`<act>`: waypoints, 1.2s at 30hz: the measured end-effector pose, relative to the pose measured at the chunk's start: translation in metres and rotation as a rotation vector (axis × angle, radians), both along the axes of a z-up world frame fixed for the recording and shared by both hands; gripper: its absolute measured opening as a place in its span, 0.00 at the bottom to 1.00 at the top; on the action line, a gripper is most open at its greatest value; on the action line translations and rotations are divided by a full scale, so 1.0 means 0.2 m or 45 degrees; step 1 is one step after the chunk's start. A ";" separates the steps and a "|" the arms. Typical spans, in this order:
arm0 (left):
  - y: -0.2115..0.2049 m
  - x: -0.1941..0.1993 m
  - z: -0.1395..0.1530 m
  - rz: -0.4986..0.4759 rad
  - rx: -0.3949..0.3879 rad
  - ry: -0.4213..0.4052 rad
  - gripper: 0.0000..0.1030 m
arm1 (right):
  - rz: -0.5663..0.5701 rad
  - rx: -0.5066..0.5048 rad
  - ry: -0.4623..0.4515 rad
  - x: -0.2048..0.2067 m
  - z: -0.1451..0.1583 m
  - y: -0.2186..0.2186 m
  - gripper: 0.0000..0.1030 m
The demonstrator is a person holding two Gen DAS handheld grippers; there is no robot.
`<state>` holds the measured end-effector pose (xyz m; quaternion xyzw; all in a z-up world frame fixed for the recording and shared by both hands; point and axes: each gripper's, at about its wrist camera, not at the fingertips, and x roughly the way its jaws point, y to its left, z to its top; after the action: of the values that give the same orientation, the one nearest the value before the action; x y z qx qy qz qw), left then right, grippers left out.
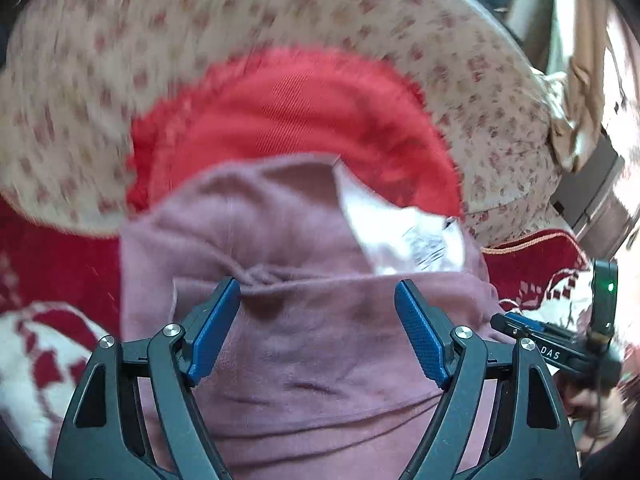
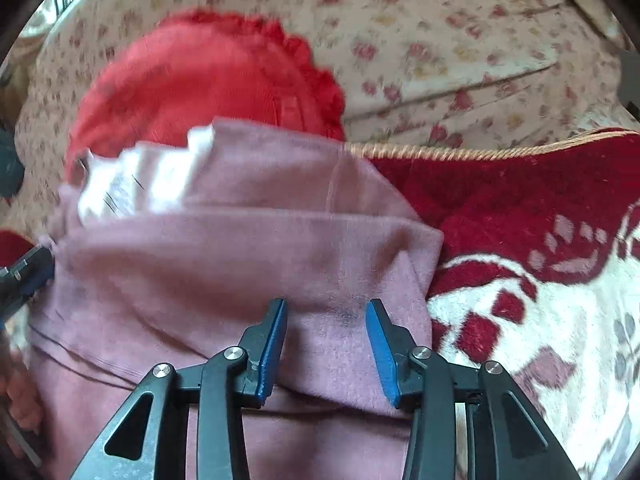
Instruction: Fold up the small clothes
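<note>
— Mauve garment (image 1: 280,320) at frame centre, top edge already folded over, white label showing.
— Claws?
— Left claw (image 1: 318,304) and right claw (image 2: 326,320) both spread, holding nothing; more folds likely remain.

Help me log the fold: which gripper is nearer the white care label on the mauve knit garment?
Left, probably. The white care label lies just ahead of the left gripper, rightward; the right gripper is farther back, label up-left.

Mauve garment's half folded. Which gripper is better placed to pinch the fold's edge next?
Left, probably. The left gripper is open with one pad at a bunched crease of the mauve garment. The right gripper, also open, hovers over flat cloth.
</note>
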<state>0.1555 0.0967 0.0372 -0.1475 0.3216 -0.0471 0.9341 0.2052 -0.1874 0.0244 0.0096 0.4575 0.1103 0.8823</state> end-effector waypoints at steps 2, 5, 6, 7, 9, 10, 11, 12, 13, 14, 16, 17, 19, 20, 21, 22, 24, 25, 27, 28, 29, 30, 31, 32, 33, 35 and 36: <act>-0.04 -0.04 0.02 -0.003 0.040 -0.003 0.78 | 0.004 -0.005 0.024 -0.04 0.01 0.01 0.38; -0.07 0.00 -0.11 -0.009 0.064 0.148 0.78 | 0.029 -0.077 0.072 -0.07 -0.07 0.04 0.39; -0.05 0.03 -0.17 0.004 0.049 0.214 0.78 | 0.045 -0.102 0.047 -0.08 -0.07 0.05 0.39; -0.04 0.06 -0.21 0.016 0.018 0.246 0.78 | 0.051 -0.111 0.046 -0.08 -0.08 0.06 0.39; -0.04 0.08 -0.20 0.008 0.038 0.233 0.78 | 0.046 -0.102 0.052 -0.09 -0.08 0.05 0.39; -0.05 0.08 -0.20 -0.001 0.057 0.231 0.78 | 0.041 -0.093 0.055 -0.09 -0.08 0.05 0.39; -0.07 0.08 -0.20 -0.008 0.074 0.231 0.79 | 0.042 -0.088 0.054 -0.08 -0.08 0.05 0.39; -0.07 0.07 -0.21 -0.009 0.087 0.226 0.79 | 0.047 -0.087 0.050 -0.09 -0.08 0.05 0.39; -0.08 0.07 -0.21 -0.008 0.094 0.222 0.79 | 0.051 -0.081 0.037 -0.09 -0.07 0.04 0.39; -0.08 0.07 -0.21 -0.010 0.087 0.224 0.79 | 0.046 -0.072 0.020 -0.10 -0.06 0.03 0.39; -0.06 0.05 -0.21 -0.021 0.042 0.229 0.80 | 0.017 -0.045 -0.031 -0.19 0.01 -0.01 0.39; -0.05 0.04 -0.22 -0.033 0.018 0.234 0.80 | 0.008 -0.033 -0.040 -0.22 0.03 -0.03 0.39; -0.03 -0.01 -0.22 -0.070 -0.032 0.244 0.80 | 0.005 -0.007 -0.049 -0.35 0.09 -0.08 0.39; -0.01 -0.04 -0.21 -0.081 -0.058 0.250 0.80 | 0.020 0.002 -0.062 -0.45 0.12 -0.11 0.39; 0.00 -0.08 -0.19 -0.085 -0.087 0.252 0.80 | 0.040 0.004 -0.076 -0.53 0.14 -0.12 0.39; 0.01 -0.14 -0.17 -0.089 -0.116 0.250 0.80 | 0.075 0.006 -0.094 -0.65 0.16 -0.15 0.39; 0.00 -0.24 -0.13 -0.107 -0.132 0.266 0.80 | 0.116 0.000 -0.106 -0.87 0.17 -0.21 0.39; 0.00 -0.29 -0.10 -0.122 -0.128 0.265 0.80 | 0.127 0.001 -0.106 -0.94 0.16 -0.23 0.39; -0.02 -0.41 -0.05 -0.153 -0.092 0.237 0.80 | 0.139 0.001 -0.075 -1.14 0.11 -0.30 0.39; -0.02 -0.46 -0.02 -0.168 -0.081 0.205 0.80 | 0.133 0.006 -0.043 -1.24 0.07 -0.33 0.39; -0.02 -0.53 0.00 -0.189 -0.074 0.166 0.80 | 0.121 0.016 -0.010 -1.32 0.03 -0.36 0.39; -0.02 -0.59 0.01 -0.197 -0.064 0.148 0.80 | 0.108 0.025 0.024 -1.40 -0.01 -0.39 0.39; -0.01 -0.65 0.01 -0.198 -0.049 0.131 0.80 | 0.095 0.022 0.045 -1.44 -0.04 -0.41 0.39; 0.00 -0.72 -0.01 -0.201 -0.046 0.109 0.80 | 0.080 0.010 0.068 -1.50 -0.07 -0.43 0.39; 0.01 -0.79 -0.03 -0.200 -0.063 0.096 0.80 | 0.076 -0.005 0.085 -1.55 -0.10 -0.44 0.39; 0.03 -0.89 -0.10 -0.183 -0.079 0.114 0.80 | 0.096 -0.023 0.124 -1.60 -0.14 -0.45 0.39; 0.03 -0.92 -0.13 -0.174 -0.072 0.140 0.80 | 0.094 -0.036 0.137 -1.61 -0.16 -0.45 0.39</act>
<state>-0.0288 0.1020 0.0114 -0.1538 0.3802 -0.1117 0.9052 -0.1172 -0.2774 -0.0082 -0.0137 0.5057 0.1357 0.8518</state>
